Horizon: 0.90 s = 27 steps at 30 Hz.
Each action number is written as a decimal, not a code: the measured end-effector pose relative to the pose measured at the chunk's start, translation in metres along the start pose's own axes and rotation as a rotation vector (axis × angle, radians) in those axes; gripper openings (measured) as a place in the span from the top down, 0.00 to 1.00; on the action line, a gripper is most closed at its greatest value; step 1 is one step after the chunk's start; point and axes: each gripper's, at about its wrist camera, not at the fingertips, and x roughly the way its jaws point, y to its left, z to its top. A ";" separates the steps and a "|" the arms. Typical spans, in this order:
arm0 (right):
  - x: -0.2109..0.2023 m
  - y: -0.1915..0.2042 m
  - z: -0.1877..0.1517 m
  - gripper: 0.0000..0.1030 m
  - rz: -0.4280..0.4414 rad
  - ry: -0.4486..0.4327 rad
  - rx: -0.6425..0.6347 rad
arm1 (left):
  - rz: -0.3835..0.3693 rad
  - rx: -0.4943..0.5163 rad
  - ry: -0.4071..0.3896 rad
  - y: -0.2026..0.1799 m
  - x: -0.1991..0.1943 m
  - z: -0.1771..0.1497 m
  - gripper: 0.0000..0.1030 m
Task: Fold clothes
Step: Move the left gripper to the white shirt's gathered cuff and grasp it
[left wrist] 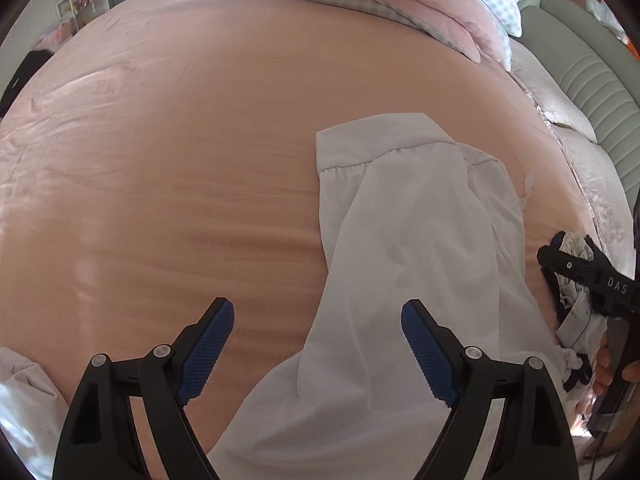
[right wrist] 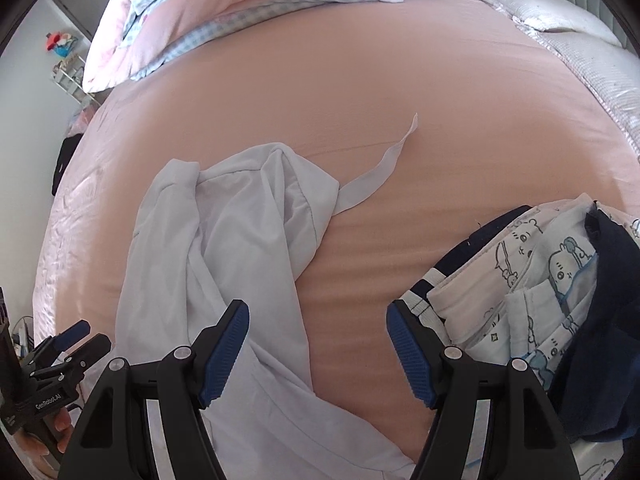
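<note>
A pale white garment (left wrist: 404,240) lies rumpled on the pink bed sheet (left wrist: 180,152), its gathered hem toward the pillows. In the right wrist view the same garment (right wrist: 240,232) shows a long thin strap trailing to the upper right. My left gripper (left wrist: 318,344) hangs open above the garment's near part, nothing between its blue pads. My right gripper (right wrist: 318,348) is open too, over bare sheet between the white garment and a pile of printed clothes (right wrist: 532,288). The left gripper (right wrist: 74,338) shows at the lower left of the right wrist view, held by a hand.
A folded pink and blue-checked quilt (right wrist: 208,12) lies at the head of the bed. A dark navy garment (right wrist: 600,320) rests on the printed pile. A grey padded headboard (left wrist: 592,80) and white mattress edge (right wrist: 580,52) run along the right. A shelf (right wrist: 66,64) stands beyond the bed.
</note>
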 end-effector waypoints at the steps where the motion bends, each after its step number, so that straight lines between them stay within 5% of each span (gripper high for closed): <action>1: 0.004 -0.001 0.003 0.31 0.004 0.001 0.012 | -0.007 -0.017 0.005 0.002 0.002 0.004 0.17; 10: 0.030 0.009 0.033 0.31 0.092 -0.012 -0.012 | 0.008 -0.044 0.013 -0.005 0.022 0.040 0.17; 19: 0.046 0.018 0.038 0.31 0.205 0.003 -0.025 | -0.070 -0.029 0.080 -0.034 0.050 0.055 0.17; 27: 0.057 -0.015 0.034 0.30 0.455 0.009 0.158 | -0.140 -0.053 0.125 -0.039 0.067 0.051 0.14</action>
